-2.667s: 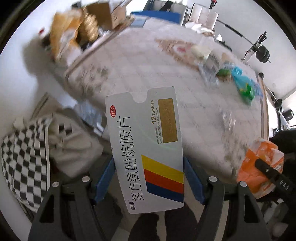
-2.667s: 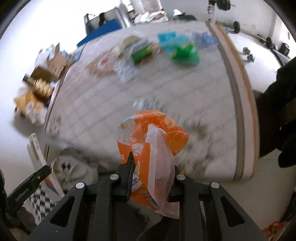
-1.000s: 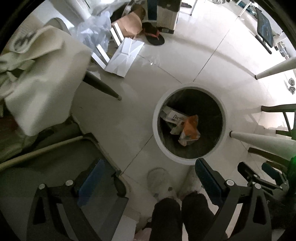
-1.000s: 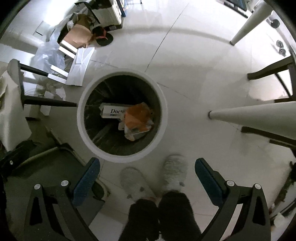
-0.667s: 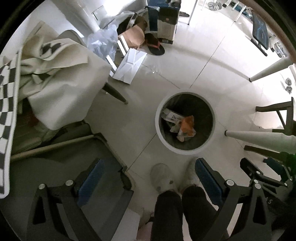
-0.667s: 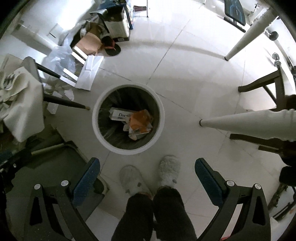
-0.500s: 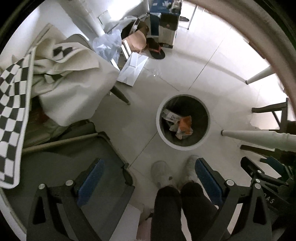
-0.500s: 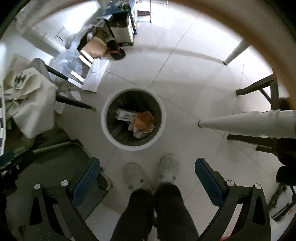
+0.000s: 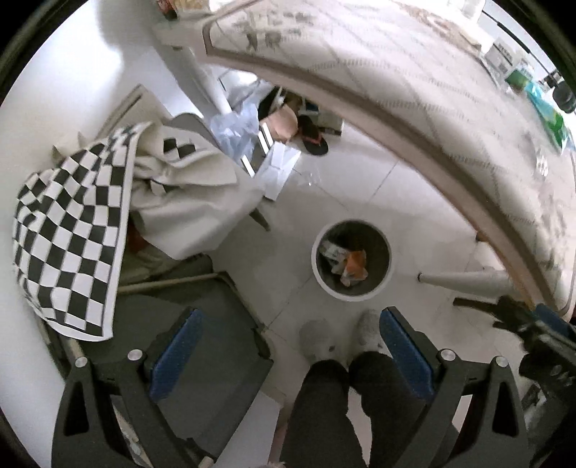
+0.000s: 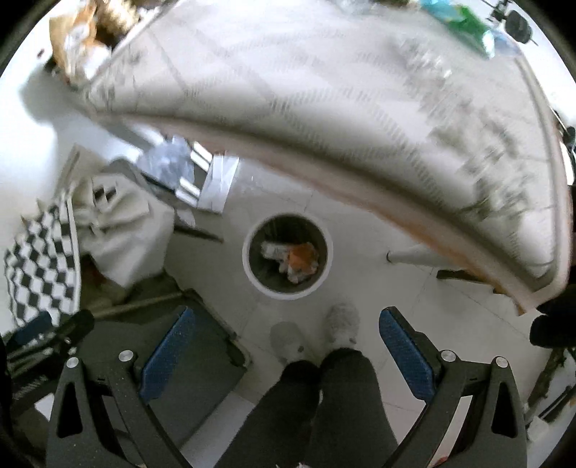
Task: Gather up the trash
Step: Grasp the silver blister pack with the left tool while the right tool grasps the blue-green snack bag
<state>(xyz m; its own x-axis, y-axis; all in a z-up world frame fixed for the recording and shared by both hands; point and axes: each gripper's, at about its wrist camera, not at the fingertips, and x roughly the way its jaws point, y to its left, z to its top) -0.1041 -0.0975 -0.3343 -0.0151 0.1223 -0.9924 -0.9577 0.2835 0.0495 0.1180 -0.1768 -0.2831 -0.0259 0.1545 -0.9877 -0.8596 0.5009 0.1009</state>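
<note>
A round white-rimmed trash bin [image 9: 387,268] stands on the floor below the table; it also shows in the right wrist view [image 10: 248,268]. Inside lie an orange wrapper [image 9: 356,261] [image 10: 302,257] and a white box [image 9: 333,250] [image 10: 273,249]. My left gripper [image 9: 288,345] is open and empty, high above the floor. My right gripper [image 10: 284,343] is open and empty too. More trash, a green and blue packet [image 9: 550,115] [image 10: 464,16], lies on the far side of the table.
The patterned table top [image 9: 414,72] [image 10: 324,90] curves across the top of both views, blurred. A chair draped with a checkered cloth [image 9: 72,230] [image 10: 39,259] stands at left. A table leg [image 9: 464,279] [image 10: 414,257], my legs and slippers [image 9: 316,338] are near the bin. Boxes and a sandal [image 9: 313,138] lie under the table.
Both grippers have risen from over the bin, so it looks smaller and the table top has come into view. The box and wrapper, held earlier, now lie in the bin.
</note>
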